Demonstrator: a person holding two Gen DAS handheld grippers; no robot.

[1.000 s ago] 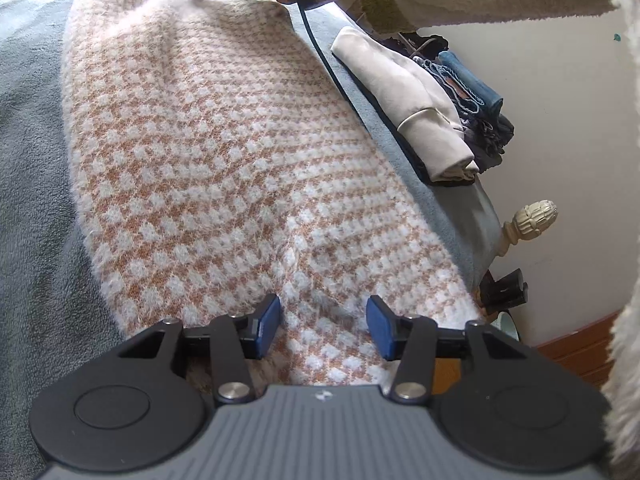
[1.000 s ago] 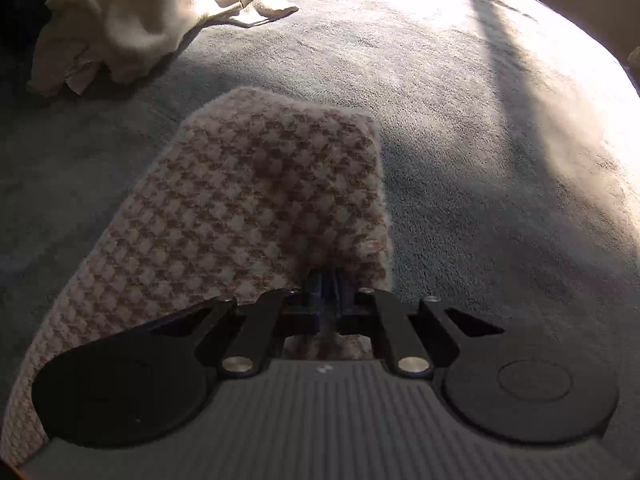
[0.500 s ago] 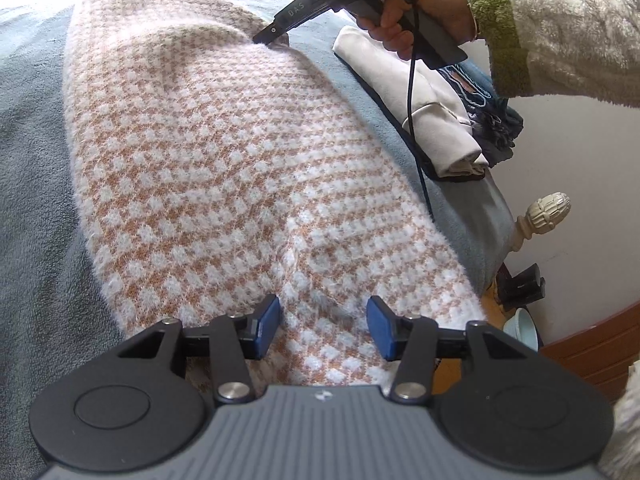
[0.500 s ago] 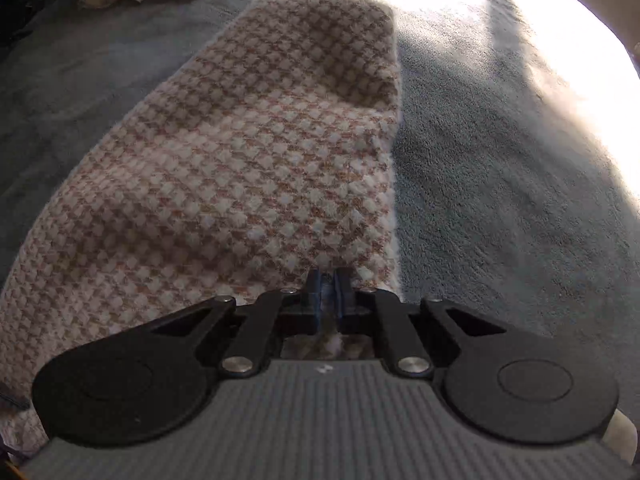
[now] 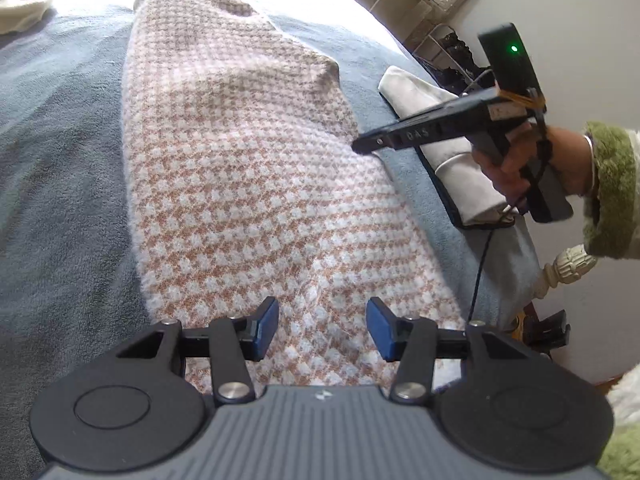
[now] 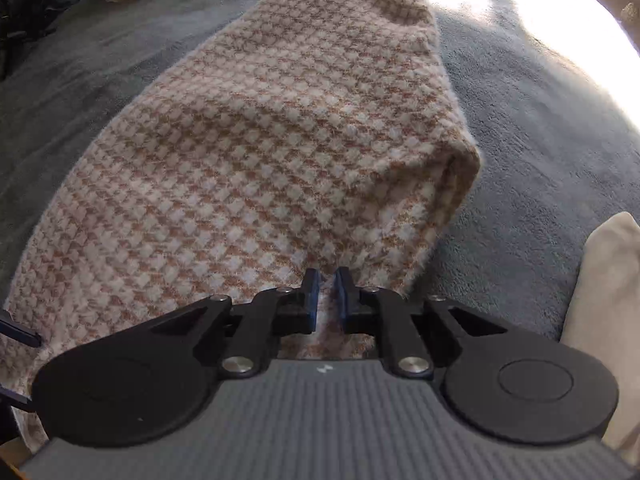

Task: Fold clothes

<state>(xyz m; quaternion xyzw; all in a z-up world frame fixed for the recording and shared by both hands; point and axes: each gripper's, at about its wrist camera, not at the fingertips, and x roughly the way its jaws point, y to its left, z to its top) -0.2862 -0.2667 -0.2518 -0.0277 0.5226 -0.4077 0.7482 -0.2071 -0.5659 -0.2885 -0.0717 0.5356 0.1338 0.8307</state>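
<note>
Houndstooth knit garment [image 5: 248, 184] lies across grey bed [image 5: 60, 200], centre frame. Left tongs [image 5: 322, 330] released above it; right tongs [image 6: 325, 300] opening (cloth between, pads barely apart).

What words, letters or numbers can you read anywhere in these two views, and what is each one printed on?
"DAS": pale letters on the side of the right gripper, as the left wrist view shows it.
A pale ruler-like strip further back on that gripper's body: marks too small to read.
Small pale emblem on each camera mount: a logo, not letters.
Nothing readable on the houndstooth garment.
</note>
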